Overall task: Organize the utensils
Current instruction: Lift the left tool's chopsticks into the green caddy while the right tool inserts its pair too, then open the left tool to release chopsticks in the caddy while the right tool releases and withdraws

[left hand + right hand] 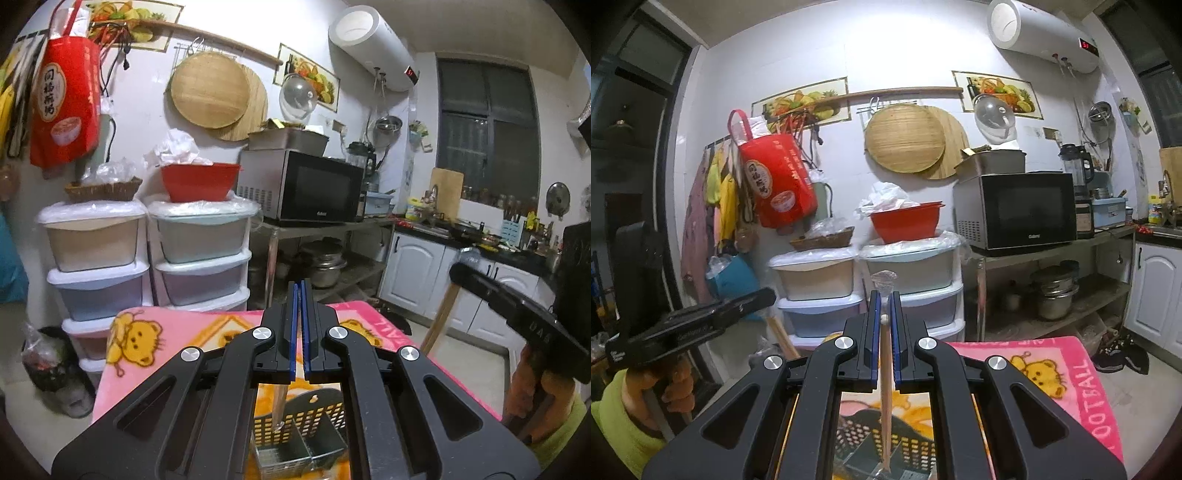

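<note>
Kitchen, pink bear blanket (177,332) on table, perforated utensil holder (299,435) below both grippers.
Right gripper (885,314) clamps a wooden-handled utensil (885,387); left gripper (298,306) shut, apparently holding a wooden stick (280,402) (grip hidden). Lower vertically, release only once tips sit inside a compartment.

1. A white wall (905,55) fills the view from 10 to 2 o'clock, with round bamboo trays (905,138) hung near 12.
2. A white water heater (1041,35) is mounted at 1 o'clock.
3. Stacked plastic drawers (864,291) stand at centre; a microwave (1015,210) sits on a metal shelf rack (1052,258) at 3 o'clock.
4. In the left wrist view, a dark window (487,122) shows at 2 o'clock above white cabinets (417,273).
5. The floor (465,362) is pale.
</note>
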Demonstrator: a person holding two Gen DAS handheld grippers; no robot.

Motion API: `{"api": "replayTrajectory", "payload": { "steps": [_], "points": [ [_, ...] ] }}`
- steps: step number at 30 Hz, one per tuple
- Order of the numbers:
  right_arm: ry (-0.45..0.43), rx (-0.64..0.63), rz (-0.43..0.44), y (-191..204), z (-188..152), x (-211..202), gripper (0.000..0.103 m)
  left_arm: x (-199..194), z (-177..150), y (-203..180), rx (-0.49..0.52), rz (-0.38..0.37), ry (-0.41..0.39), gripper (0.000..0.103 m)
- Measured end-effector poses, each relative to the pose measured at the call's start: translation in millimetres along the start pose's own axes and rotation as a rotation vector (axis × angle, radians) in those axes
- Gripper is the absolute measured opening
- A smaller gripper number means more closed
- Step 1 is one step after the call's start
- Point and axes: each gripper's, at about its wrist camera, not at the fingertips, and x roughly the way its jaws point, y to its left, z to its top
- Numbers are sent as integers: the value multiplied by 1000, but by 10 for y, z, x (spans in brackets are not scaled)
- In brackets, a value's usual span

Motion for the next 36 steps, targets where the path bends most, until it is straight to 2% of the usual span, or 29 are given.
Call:
{"api": "replayTrajectory", "payload": {
  "steps": [12,29,36],
  "points": [
    [31,-41,-58,-14,-321,285,6,213,-305,115,-27,-3,55,1],
    [110,48,-90,-127,-806,496,7,341,-704,279,-98,-26,125,1],
    [121,91,-129,-240,-918,446,26,322,-782,369,-119,-6,139,1]
  ]
}}
